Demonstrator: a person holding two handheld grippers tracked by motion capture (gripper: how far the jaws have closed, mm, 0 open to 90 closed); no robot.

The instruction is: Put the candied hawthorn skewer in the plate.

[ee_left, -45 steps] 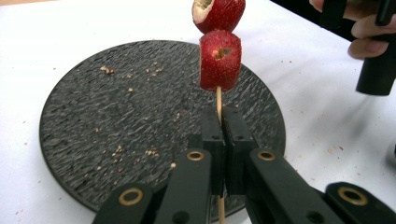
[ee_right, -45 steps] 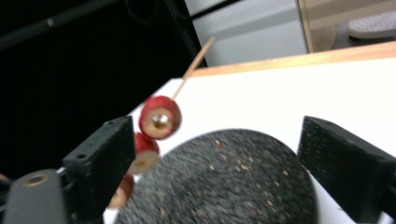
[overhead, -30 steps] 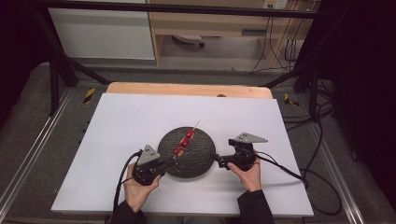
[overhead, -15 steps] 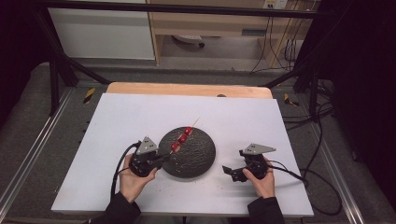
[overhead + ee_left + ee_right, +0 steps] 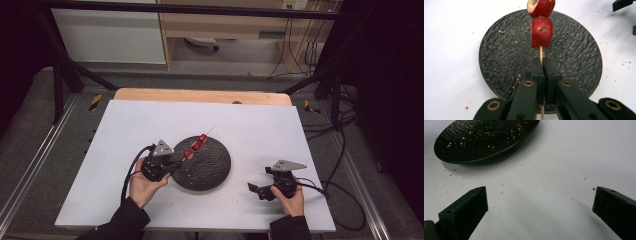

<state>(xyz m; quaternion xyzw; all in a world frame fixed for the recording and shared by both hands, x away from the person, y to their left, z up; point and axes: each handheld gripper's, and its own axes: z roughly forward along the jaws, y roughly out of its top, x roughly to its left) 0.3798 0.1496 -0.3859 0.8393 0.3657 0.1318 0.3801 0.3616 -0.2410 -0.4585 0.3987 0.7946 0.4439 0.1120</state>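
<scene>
A: Where is the skewer (image 5: pixel 540 53)?

B: Clamped at its bare end in the left gripper (image 5: pixel 543 72), held over the black plate (image 5: pixel 212 172). Its long axis runs up and away from the jaws, red fruit (image 5: pixel 542 32) threaded farther along.

A: And the right gripper (image 5: pixel 256 189)?

B: Jaws wide apart, empty, low over the white table (image 5: pixel 260 130), well right of the plate. The left is nearer.

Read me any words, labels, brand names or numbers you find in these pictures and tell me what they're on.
No readable text: none on the round black textured plate, the wooden skewer of red fruit, the white table sheet or either black gripper.
</scene>
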